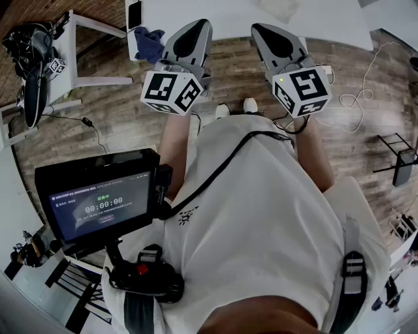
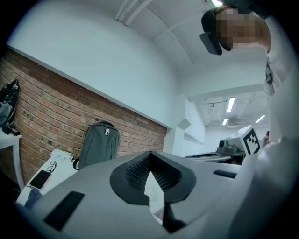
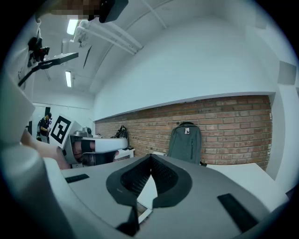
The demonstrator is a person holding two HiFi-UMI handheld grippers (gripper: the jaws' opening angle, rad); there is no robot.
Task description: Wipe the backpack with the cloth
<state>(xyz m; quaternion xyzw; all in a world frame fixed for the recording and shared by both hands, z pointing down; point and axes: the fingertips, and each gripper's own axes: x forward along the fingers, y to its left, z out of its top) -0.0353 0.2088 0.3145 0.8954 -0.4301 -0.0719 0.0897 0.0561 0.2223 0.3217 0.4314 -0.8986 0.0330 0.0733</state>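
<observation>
1. The left tool (image 1: 194, 26) is held out level in front of the person, above the wooden floor (image 1: 235, 72) at the near edge of the white counter (image 1: 215, 13). In the left gripper view its jaws are pressed together at the tips, with nothing between them.
2. The right tool (image 1: 261, 31) is held beside it, tipped slightly downward. Its jaws are also closed tip to tip and hold nothing, as the right gripper view shows.
3. The backpack (image 2: 98, 144) is grey-green. It stands upright at the back of the counter, against the brick wall (image 2: 42, 107), well ahead of both tools. The right gripper view shows it (image 3: 185, 142) upright with its top handle up.
4. The cloth (image 1: 149, 42) is dark blue. It lies crumpled on the counter's near corner, just to the left of the left tool's tip, and neither tool holds it.
5. A dark phone (image 1: 134, 13) lies flat on the counter behind the cloth.
</observation>
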